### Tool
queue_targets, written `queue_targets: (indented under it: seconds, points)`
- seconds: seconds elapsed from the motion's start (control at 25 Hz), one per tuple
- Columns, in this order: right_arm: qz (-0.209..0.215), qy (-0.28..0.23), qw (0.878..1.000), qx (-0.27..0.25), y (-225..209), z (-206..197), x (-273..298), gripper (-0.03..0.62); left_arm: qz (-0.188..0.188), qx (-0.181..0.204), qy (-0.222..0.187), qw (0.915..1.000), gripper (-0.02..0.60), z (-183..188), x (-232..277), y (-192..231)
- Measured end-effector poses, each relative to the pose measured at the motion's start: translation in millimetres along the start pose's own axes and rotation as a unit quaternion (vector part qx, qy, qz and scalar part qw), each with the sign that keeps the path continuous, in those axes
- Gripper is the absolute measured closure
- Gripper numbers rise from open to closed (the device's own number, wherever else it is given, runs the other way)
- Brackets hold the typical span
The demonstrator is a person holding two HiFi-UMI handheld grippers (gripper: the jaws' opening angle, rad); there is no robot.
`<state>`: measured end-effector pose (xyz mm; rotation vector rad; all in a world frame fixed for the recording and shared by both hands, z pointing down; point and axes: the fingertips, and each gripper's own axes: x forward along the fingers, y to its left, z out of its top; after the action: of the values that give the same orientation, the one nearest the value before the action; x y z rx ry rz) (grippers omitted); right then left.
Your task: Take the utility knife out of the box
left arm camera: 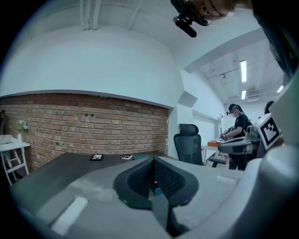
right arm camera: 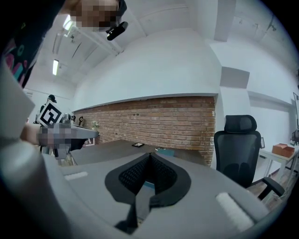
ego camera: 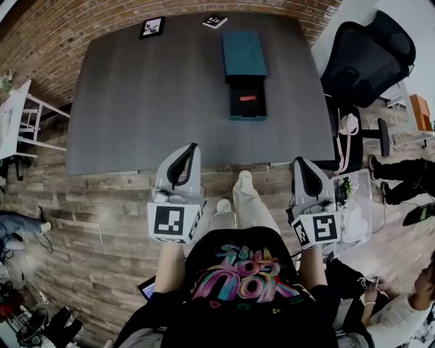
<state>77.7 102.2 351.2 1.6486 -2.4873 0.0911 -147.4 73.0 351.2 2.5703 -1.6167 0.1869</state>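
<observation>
Jaws together on left gripper (ego camera: 192,148) and right gripper (ego camera: 300,163), before grey table (ego camera: 149,102), brick wall (ego camera: 75,34), seemingly wooden floor (ego camera: 88,224).

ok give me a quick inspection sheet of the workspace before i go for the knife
surface: dark grey rectangular table, holding only the items below
job's things: teal rectangular box open on the table's right half, its teal lid lying just beyond it; orange utility knife lying inside the box
clutter: black-framed marker card and smaller marker card at the far edge
grippers: left gripper and right gripper both short of the table's near edge, jaws together, nothing between them
cables: pale cord hanging by the chair
surroundings: black office chair, red brick wall, wooden plank floor, white side table, seated person at lower right
</observation>
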Motion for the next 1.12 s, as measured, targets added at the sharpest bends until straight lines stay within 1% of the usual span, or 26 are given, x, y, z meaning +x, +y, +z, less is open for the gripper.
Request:
queue_targets:
  seconds: [0.24,0.52,0.68,0.88,0.96,1.12]
  points:
    - [0.004,0.006,1.0,0.006,-20,-4,35,0.594,0.001,0.0,0.006,1.0,0.58,0,37,10]
    - [0.026,0.005,1.0,0.009,-51,4,96,0.594,0.012,0.01,0.001,0.9999,0.58,19,98,24]
    - [0.042,-0.001,0.999,0.008,-73,16,134,0.594,0.027,0.012,-0.002,0.9996,0.58,34,134,37]
    - [0.07,-0.015,0.997,0.005,-97,32,173,0.594,0.044,0.017,-0.004,0.9989,0.58,49,173,43]
    - [0.079,-0.017,0.997,0.005,-104,34,186,0.594,0.046,0.024,-0.005,0.9986,0.58,52,186,44]
    - [0.095,-0.018,0.995,0.015,-117,34,207,0.594,0.058,0.025,-0.004,0.998,0.58,58,208,48]
